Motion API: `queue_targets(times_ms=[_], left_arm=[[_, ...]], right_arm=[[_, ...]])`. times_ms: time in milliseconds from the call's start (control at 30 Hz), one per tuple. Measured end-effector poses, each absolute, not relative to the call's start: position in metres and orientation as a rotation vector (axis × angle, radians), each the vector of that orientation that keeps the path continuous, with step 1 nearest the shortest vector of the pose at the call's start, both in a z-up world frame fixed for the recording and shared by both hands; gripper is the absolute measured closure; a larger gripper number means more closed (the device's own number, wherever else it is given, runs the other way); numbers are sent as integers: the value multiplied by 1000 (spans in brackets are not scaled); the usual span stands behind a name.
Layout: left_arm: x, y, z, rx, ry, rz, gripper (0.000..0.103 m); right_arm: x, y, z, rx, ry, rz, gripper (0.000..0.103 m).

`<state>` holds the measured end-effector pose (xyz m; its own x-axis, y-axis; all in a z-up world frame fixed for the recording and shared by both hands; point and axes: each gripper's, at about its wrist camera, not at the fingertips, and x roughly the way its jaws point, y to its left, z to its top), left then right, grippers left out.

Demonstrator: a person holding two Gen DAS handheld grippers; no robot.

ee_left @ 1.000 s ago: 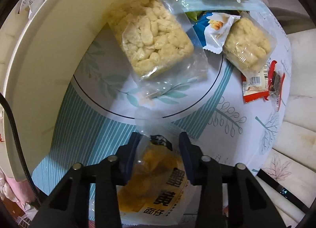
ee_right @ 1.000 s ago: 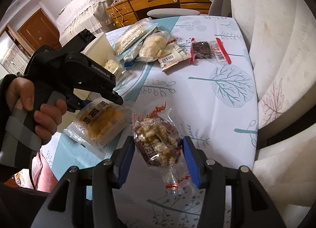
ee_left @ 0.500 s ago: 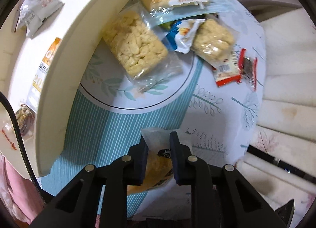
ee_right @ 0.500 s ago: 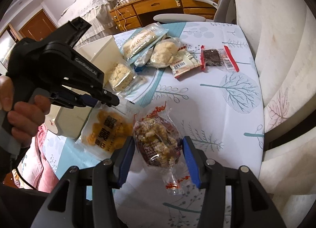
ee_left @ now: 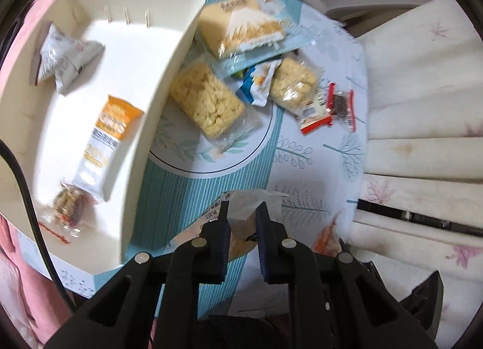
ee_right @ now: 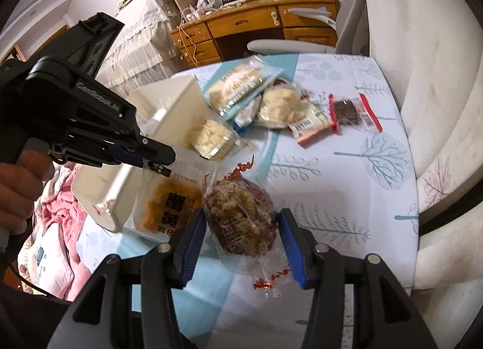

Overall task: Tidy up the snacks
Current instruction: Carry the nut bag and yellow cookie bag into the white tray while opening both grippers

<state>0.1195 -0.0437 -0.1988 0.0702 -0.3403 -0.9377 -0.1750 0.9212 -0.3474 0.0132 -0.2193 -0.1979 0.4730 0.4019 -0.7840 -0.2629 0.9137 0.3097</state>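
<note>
My left gripper point(ee_left: 243, 217) is closing tight on the top seal of an orange snack packet point(ee_left: 238, 243) with black characters. The packet point(ee_right: 169, 201) hangs clear of the table beside the white bin point(ee_left: 169, 83). In the right wrist view the left gripper point(ee_right: 163, 158) is held by a hand at the left. My right gripper point(ee_right: 241, 228) is shut on a clear-wrapped brown nut snack point(ee_right: 241, 216), held above the table. The bin holds a white pouch point(ee_left: 66, 62), an orange oat bar point(ee_left: 105, 125) and a small nut snack point(ee_left: 66, 204).
On the patterned tablecloth point(ee_left: 302, 152) lie a rice cake block point(ee_left: 205, 101), a big bread pack point(ee_left: 241, 26), a blue-white packet point(ee_left: 259, 83), a second rice cake point(ee_left: 292, 83), a red-white packet point(ee_left: 314, 113) and a dark red-ended snack point(ee_left: 341, 104). A cream sofa point(ee_right: 422, 92) borders the right.
The left gripper's jaws closed on the orange packet and lifted it off the table, bringing the bin's inside into view. The right gripper rose a little with its nut snack.
</note>
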Motion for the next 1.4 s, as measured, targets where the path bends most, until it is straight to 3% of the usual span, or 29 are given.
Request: queue_targets(times_ms=[567, 1200, 1300, 1400], left_arm=[[115, 50, -93, -323, 1321, -294, 90], [117, 173, -126, -220, 1313, -218, 89], [115, 182, -136, -208, 1324, -216, 84], [113, 188, -142, -207, 1322, -202, 57]], right_arm=[[9, -125, -120, 188, 817, 405, 53], [15, -11, -123, 204, 805, 402, 53], [19, -8, -133, 242, 844, 385, 51], [25, -9, -146, 305, 910, 375, 45]])
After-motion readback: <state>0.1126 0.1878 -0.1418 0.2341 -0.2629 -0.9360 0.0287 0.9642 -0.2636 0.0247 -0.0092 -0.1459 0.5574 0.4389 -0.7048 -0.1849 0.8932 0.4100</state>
